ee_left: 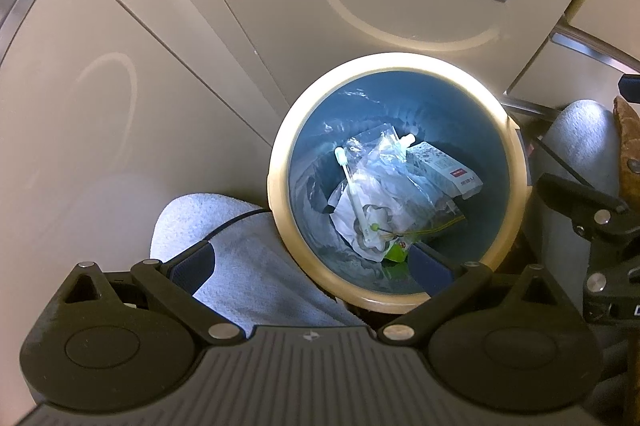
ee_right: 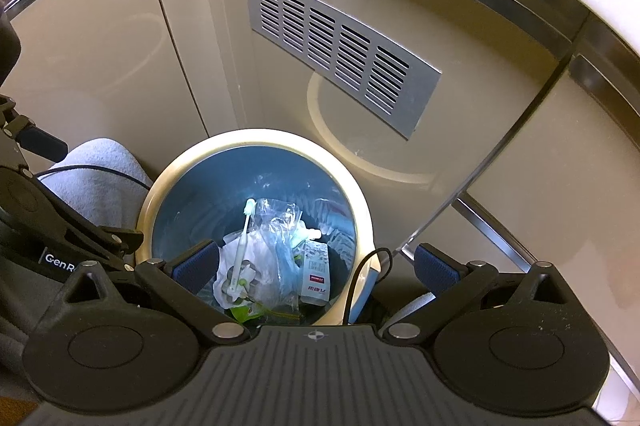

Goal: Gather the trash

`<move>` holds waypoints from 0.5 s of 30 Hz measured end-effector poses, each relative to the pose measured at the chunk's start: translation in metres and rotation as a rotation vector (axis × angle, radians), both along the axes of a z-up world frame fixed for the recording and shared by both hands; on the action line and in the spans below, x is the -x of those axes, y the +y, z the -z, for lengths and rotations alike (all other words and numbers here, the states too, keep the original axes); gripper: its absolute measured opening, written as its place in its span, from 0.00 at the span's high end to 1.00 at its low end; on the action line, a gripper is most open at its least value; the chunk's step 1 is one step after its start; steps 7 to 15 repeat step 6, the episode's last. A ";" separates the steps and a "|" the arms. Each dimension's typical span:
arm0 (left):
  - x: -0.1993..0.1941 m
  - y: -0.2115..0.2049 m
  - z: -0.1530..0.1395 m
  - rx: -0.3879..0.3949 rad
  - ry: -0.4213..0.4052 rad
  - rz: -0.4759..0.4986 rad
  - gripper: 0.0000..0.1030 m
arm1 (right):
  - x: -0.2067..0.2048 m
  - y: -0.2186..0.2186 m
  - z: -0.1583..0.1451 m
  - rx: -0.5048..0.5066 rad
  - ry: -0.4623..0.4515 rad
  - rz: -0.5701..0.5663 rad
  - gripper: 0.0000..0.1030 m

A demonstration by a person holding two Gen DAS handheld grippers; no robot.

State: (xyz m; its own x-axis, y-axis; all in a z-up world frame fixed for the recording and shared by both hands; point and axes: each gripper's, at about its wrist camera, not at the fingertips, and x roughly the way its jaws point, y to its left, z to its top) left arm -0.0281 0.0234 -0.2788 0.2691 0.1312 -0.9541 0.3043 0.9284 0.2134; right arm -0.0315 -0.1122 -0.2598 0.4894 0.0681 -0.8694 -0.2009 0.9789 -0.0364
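Looking down into a round bin (ee_left: 394, 186), cream rim, blue liner, just ahead of and below both tools. Left tool (ee_left: 310, 262) spread wide, holding nothing; right tool (ee_right: 316, 264) likewise wide and holding nothing. Trash (ee_left: 384, 194) lying at the bin bottom: clear crumpled plastic bag, white stick, small white box (ee_left: 448, 172) with a red label, a green scrap nearest the tools.

Likely risks, judged from here: one pad of the left tool (ee_left: 430, 266) sitting over the near rim, so a drop or swing could knock the rim and tip the bin. Liner could snag on a pad if either tool dips in. Light plastic bag could cling and lift out again.

Around: grey-clad knees either side of the bin, one (ee_left: 224, 246) under the left tool. Black cable (ee_right: 366, 276) looping across the near rim between the right tool's pads, a possible snag. Beige cabinet with a metal vent (ee_right: 340, 50) beyond the bin, close behind.
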 end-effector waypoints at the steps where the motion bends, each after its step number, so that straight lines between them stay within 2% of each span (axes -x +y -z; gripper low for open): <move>1: 0.000 0.000 0.000 0.000 -0.001 0.002 0.00 | 0.000 0.000 0.000 0.000 0.001 0.001 0.00; 15: 0.002 0.000 -0.003 0.007 -0.021 0.003 0.00 | -0.001 0.001 0.000 0.001 0.002 0.002 0.00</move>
